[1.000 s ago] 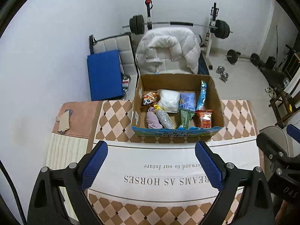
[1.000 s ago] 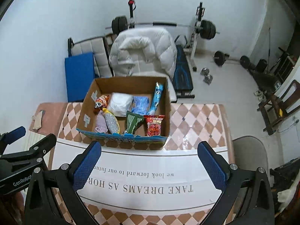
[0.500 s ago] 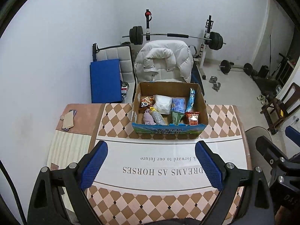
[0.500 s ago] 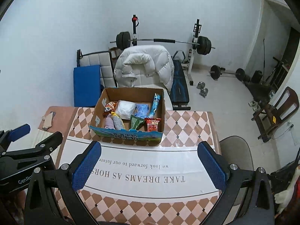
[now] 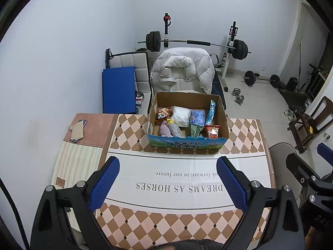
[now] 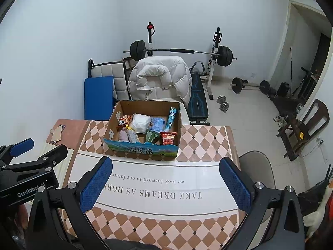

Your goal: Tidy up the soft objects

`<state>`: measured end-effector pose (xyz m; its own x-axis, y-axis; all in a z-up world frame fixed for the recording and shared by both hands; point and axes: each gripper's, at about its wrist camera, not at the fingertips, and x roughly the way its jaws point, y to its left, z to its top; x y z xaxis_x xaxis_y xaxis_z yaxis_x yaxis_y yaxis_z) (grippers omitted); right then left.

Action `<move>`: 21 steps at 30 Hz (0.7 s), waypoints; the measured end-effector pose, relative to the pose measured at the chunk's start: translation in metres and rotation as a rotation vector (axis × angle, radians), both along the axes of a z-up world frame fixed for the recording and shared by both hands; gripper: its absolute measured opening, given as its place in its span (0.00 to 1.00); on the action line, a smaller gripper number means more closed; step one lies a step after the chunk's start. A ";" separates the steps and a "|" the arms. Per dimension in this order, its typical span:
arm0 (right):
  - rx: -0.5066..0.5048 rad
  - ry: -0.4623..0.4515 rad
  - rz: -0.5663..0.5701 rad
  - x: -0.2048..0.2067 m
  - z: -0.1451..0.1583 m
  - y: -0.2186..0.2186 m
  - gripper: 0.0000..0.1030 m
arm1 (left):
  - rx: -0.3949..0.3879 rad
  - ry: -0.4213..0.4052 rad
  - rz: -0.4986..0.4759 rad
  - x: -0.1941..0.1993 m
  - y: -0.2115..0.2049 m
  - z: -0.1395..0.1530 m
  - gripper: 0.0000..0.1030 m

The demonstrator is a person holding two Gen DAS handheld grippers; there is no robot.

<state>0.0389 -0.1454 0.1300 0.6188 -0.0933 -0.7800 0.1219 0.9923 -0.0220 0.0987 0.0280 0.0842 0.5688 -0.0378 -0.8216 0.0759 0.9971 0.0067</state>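
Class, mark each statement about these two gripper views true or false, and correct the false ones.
1. Both grippers are open and hold nothing. True: left gripper, right gripper.
2. The cardboard box lies tipped on its side. False: it stands upright on the table, open at the top.
3. A red snack packet sits in the box's near right corner. True.
4. The white puffer jacket is packed inside the box. False: it is behind the box, beyond the table.

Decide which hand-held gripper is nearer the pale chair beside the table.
Right. The right hand-held gripper hovers over the table, with the pale chair just past its right finger. The left hand-held gripper is further left, with the right one between it and the chair.
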 end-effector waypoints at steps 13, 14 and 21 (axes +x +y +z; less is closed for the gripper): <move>-0.027 -0.027 -0.050 0.036 -0.016 -0.010 1.00 | 0.054 -0.071 -0.002 0.031 -0.006 -0.005 1.00; -0.031 -0.031 -0.052 0.040 -0.017 -0.011 1.00 | 0.056 -0.073 0.001 0.034 -0.006 -0.006 1.00; -0.037 -0.033 -0.067 0.057 -0.021 -0.018 1.00 | 0.056 -0.071 0.003 0.048 -0.006 -0.008 1.00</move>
